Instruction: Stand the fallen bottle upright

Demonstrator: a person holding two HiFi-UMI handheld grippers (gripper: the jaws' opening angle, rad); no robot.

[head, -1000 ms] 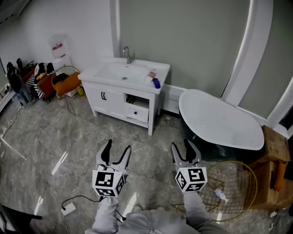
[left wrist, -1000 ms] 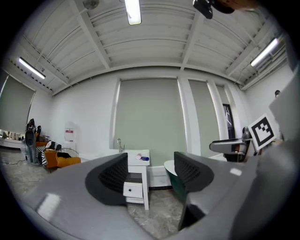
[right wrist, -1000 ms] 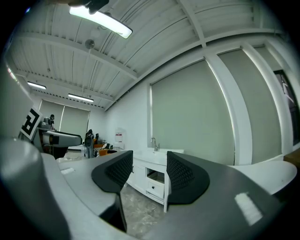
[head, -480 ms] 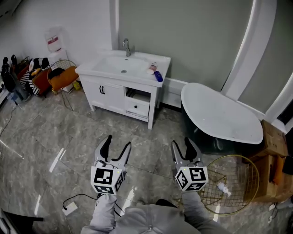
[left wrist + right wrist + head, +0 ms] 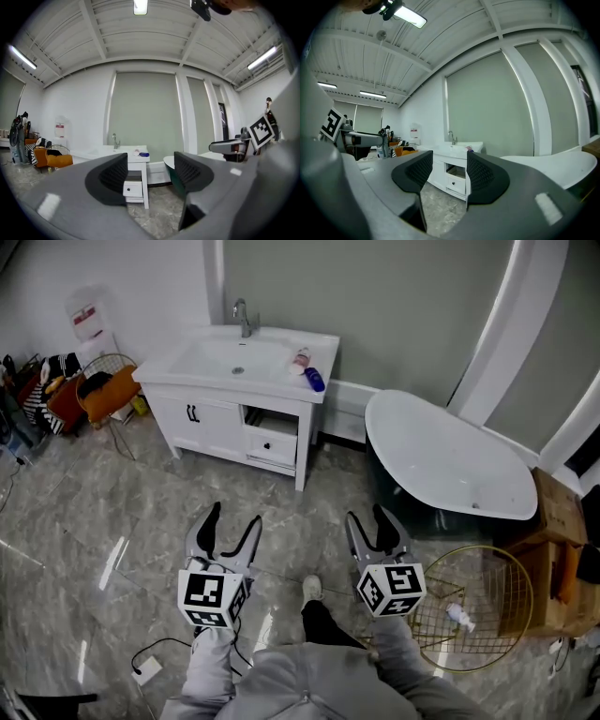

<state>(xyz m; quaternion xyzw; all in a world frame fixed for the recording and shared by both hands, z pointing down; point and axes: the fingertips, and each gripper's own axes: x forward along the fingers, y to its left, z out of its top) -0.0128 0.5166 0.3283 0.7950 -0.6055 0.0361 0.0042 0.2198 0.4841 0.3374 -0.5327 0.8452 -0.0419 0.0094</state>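
Ahead of you a white vanity [image 5: 216,418] stands against the green wall, its faucet [image 5: 242,317] at the back edge of the worktop behind the basin [image 5: 220,357], with an open compartment above its drawer [image 5: 272,443]. To its right sits a white bathtub [image 5: 441,460], with a gold wire basket [image 5: 502,615] and a wooden crate [image 5: 562,559] on the floor near it. To the vanity's left an orange bag [image 5: 112,390] rests in a wire rack near a water dispenser [image 5: 86,320].

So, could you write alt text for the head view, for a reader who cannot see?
Seen from above, a person holds open left tongs and right tongs over a marble floor, pointing toward a white sink cabinet. A blue bottle lies on it; a white bathtub and a wire basket stand to the right.
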